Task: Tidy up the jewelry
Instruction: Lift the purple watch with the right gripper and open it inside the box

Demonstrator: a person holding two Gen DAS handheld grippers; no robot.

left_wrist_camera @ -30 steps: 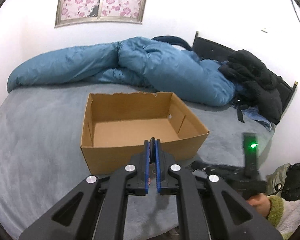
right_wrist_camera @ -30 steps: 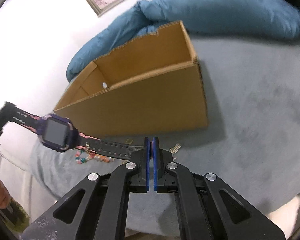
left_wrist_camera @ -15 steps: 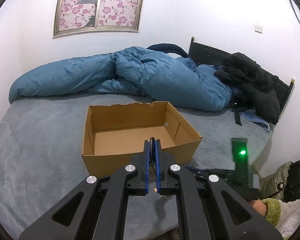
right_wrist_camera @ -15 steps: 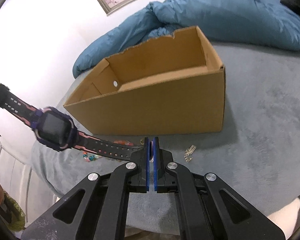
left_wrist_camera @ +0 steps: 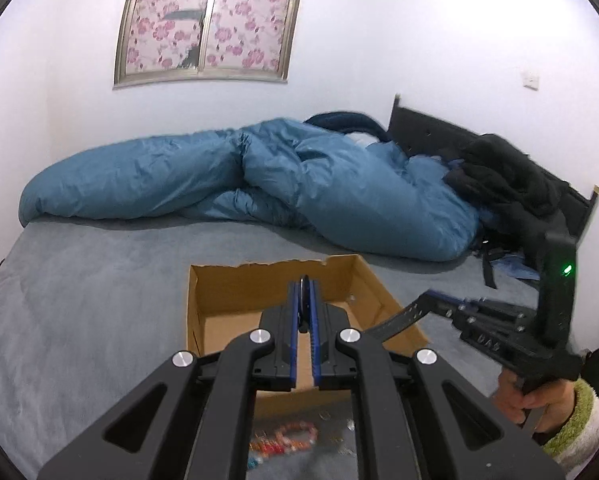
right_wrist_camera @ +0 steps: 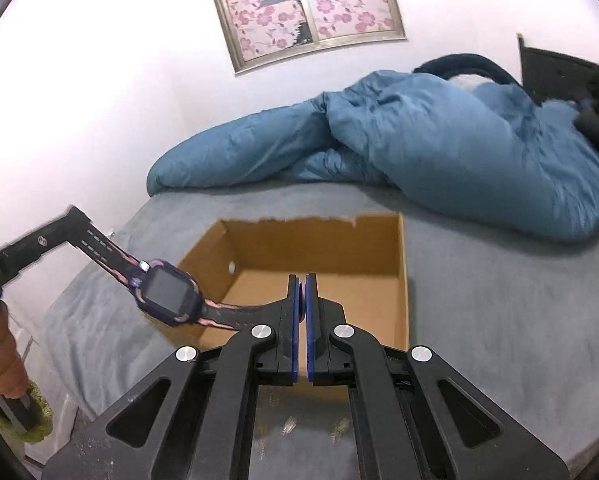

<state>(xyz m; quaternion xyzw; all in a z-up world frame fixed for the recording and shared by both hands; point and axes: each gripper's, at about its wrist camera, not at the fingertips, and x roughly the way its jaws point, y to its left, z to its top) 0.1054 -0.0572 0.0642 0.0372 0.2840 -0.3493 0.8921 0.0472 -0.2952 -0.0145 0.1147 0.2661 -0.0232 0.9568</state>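
A: Start with the big things. What's the layout?

B: A bed covered in a grey plush blanket (right_wrist_camera: pixel 499 320), with a rumpled blue quilt (left_wrist_camera: pixel 299 184) along the far wall. Near the front edge sits an open brown cardboard box (right_wrist_camera: pixel 403 280), and as far as either view shows, its floor is bare.

A: So nothing has been put away yet?

B: That's my reading. No piece shows inside the box. The one in hand is a purple-and-pink child's smartwatch with a black strap (right_wrist_camera: pixel 167 296), stretched in the air between the two grippers, above the box's near-left corner and not yet over the middle.

A: And what's left on the blanket?

B: In front of the box, partly hidden under the gripper frames, lie a string of orange and pink beads (left_wrist_camera: pixel 295 436) and several small pale metal clips (right_wrist_camera: pixel 289 424). They are blurred, so I can't count them. Judging by that, the sorting has barely begun.

A: Now the jaws.

B: The left gripper (left_wrist_camera: pixel 307 292) has its blue pads drawn nearly together, pinching something thin and dark; from the right wrist view that looks to be one end of the watch strap. The right gripper (right_wrist_camera: pixel 302 280) is closed just as tightly, and the other strap end runs right into it, so it's clamped on the strap. Both hold the watch; neither touches the box.

A: Next step?

B: Probably carrying it over the opening, then letting go.
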